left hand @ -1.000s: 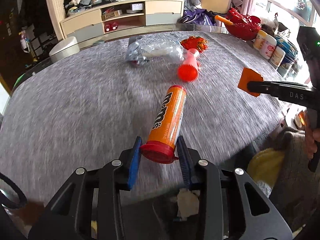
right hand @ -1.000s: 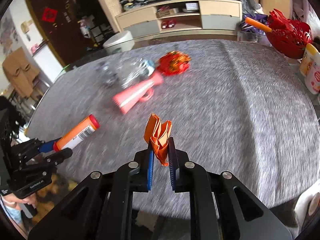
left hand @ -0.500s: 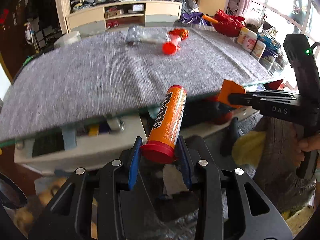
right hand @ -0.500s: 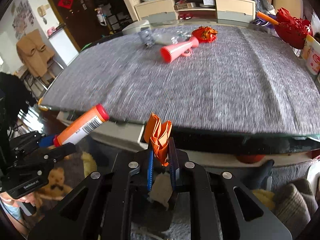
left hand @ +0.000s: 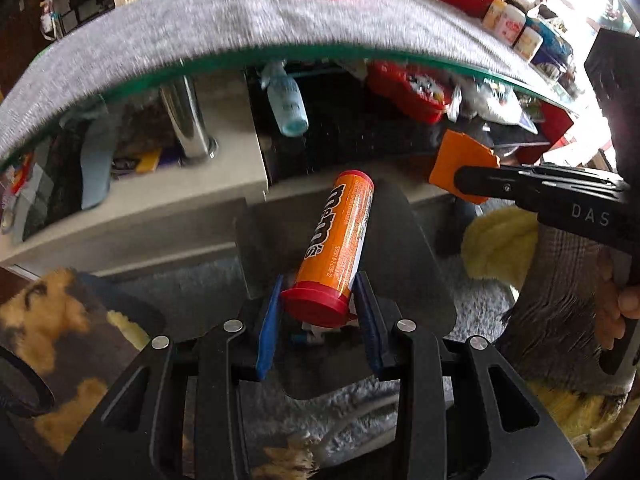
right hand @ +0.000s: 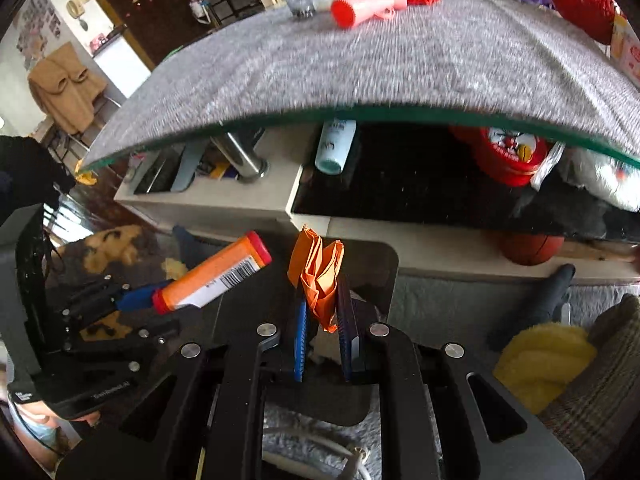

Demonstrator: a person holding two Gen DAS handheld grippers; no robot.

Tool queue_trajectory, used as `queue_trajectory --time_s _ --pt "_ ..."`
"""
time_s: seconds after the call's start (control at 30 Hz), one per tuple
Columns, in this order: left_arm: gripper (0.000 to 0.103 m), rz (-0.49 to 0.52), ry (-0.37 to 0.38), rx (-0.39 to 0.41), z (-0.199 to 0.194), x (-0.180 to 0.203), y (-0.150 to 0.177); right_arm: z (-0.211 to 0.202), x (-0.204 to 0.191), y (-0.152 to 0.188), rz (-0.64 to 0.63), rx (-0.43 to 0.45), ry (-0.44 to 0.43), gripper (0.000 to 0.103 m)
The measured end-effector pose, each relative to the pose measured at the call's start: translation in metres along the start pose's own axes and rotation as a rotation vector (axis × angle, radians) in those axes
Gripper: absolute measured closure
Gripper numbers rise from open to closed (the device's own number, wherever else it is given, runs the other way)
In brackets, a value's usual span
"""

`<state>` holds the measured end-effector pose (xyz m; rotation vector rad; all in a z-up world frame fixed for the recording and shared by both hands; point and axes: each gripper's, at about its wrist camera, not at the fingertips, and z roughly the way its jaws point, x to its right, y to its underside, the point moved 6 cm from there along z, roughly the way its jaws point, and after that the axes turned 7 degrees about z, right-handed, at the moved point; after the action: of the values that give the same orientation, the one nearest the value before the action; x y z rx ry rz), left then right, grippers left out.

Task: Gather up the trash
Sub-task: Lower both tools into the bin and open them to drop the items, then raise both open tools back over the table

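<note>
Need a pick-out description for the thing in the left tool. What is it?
Start at the grey-clothed table and drop below its near edge, in front of the low shelf. There the left tool is shut on an orange candy tube, clamped at its red cap. Unlike the crumpled orange paper in the right tool, it is a rigid printed cylinder.

Left hand-held gripper (left hand: pixel 318 312) clamps orange candy tube (left hand: pixel 336 244); right hand-held gripper (left hand: pixel 460 178) pinches orange paper (left hand: pixel 456 160).

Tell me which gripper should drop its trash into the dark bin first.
Either, barely: left gripper holds the orange tube and right gripper the orange paper, both over the dark bin.
</note>
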<state>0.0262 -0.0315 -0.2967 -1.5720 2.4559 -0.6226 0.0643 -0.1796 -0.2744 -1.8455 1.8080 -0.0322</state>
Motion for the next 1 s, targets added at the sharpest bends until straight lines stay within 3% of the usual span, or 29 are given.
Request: queue_trajectory --time_s 0.5,0.53,0.6,0.63,0.73,0.8,0.9,1.0 --pt "0.069 -0.043 0.069 -0.071 0.021 0.003 0.010 0.016 -0.004 0.006 0.011 -0.064 -0.025 0.084" --pt "0.067 -0.047 0.070 -0.073 0.021 0.002 0.011 0.017 -0.003 0.005 0.015 -0.065 -0.020 0.081" --pt "0.051 -0.055 0.063 -0.079 0.022 0.000 0.011 0.017 0.000 0.004 0.023 -0.061 -0.014 0.049" --pt "0.040 -0.055 0.051 -0.076 0.021 -0.001 0.011 0.016 0.001 0.003 0.027 -0.053 -0.009 0.042" --pt "0.028 -0.053 0.026 -0.072 0.019 -0.006 0.009 0.013 0.008 -0.001 0.045 -0.036 0.006 0.030" --pt "0.020 -0.058 0.012 -0.069 0.017 -0.010 0.007 0.009 0.013 -0.004 0.054 -0.019 0.024 0.014" --pt "0.010 -0.043 -0.017 -0.063 0.011 -0.013 0.003 0.003 0.019 -0.009 0.068 -0.004 0.034 0.009" --pt "0.008 -0.026 -0.043 -0.053 0.004 -0.016 -0.003 -0.007 0.027 -0.018 0.091 0.015 0.032 0.009"
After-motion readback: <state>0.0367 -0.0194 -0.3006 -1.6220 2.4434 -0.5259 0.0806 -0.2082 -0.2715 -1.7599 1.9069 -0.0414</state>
